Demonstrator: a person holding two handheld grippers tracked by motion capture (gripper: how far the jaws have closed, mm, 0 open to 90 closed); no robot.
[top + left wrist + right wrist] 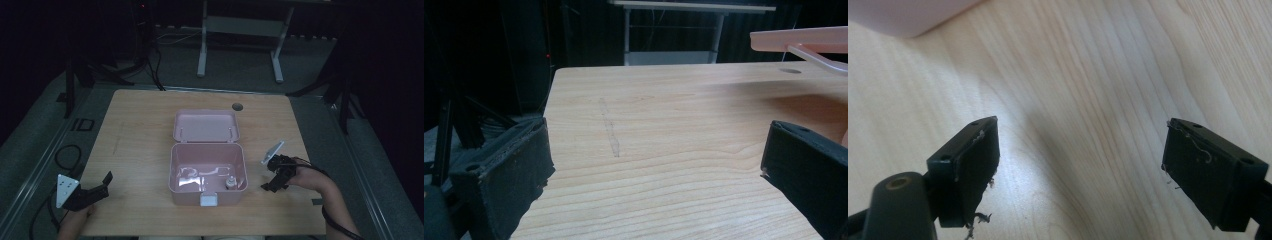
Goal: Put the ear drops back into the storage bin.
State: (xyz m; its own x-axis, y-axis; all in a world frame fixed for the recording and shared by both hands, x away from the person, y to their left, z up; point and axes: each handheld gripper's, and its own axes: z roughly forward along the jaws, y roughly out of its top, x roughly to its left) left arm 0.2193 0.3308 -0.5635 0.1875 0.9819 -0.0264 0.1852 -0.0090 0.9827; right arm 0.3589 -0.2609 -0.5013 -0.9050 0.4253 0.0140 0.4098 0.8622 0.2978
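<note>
Pink box (208, 172), lid up, one small bottle (230, 182) inside; two grippers' jaws spread, empty.

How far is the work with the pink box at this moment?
Done: the pink box stands open, lid back, with a small bottle inside near its front right corner. In hand: nothing; the left gripper and right gripper are open beside the box. Left, probably: closing the lid.

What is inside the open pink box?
The pink box holds a small pale bottle-like item near its front right corner, on a glossy floor with glare. The front wall hides the strip of floor just behind it.
</note>
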